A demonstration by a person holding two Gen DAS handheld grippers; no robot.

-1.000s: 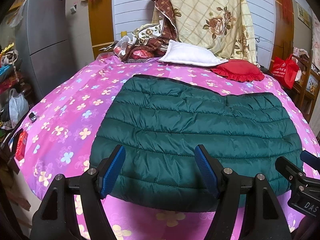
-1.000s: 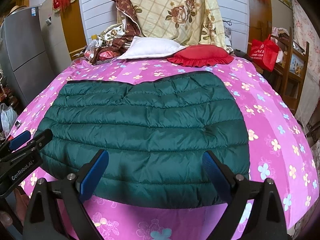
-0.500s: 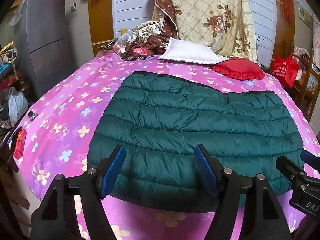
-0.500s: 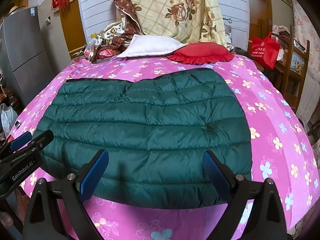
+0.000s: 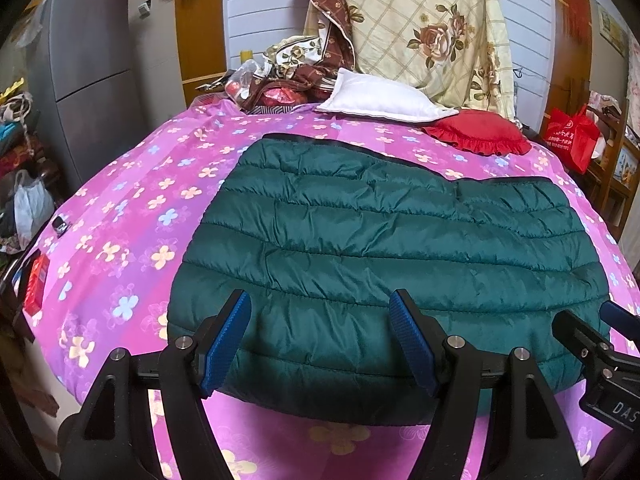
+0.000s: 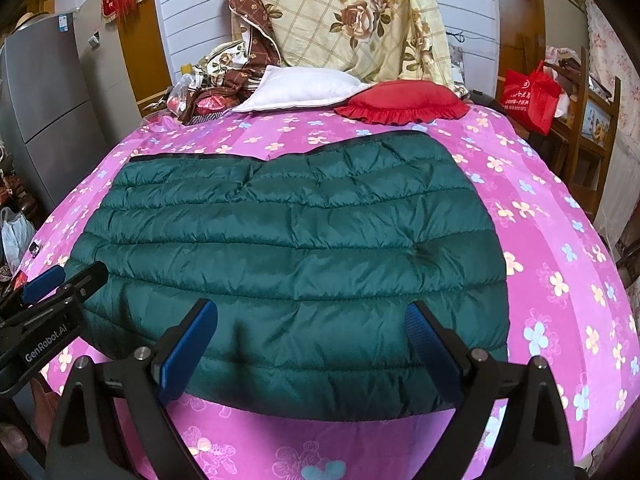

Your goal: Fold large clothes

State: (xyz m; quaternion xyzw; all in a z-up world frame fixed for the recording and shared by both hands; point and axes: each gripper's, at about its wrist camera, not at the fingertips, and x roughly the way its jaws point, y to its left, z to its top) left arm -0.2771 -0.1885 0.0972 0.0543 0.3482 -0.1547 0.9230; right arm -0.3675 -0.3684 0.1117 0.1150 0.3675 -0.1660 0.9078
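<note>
A dark green quilted down jacket [image 5: 380,248] lies flat, folded into a broad rectangle, on a bed with a pink flowered sheet [image 5: 132,216]. It also shows in the right wrist view [image 6: 296,248]. My left gripper [image 5: 320,340] is open and empty, hovering over the jacket's near left edge. My right gripper [image 6: 312,344] is open and empty over the jacket's near right edge. Each gripper shows at the side of the other's view: the right gripper [image 5: 600,344] and the left gripper [image 6: 52,300].
A white pillow [image 5: 380,98] and a red frilled cushion [image 5: 480,134] lie at the bed's far end, below a floral quilt [image 5: 432,28]. A pile of clutter [image 5: 280,84] sits far left. A grey fridge [image 5: 92,68] stands left, a red bag [image 5: 572,136] right.
Both grippers have risen or tilted slightly, so the jacket sits a little lower in each view. The jacket has not moved. Both stay open.
</note>
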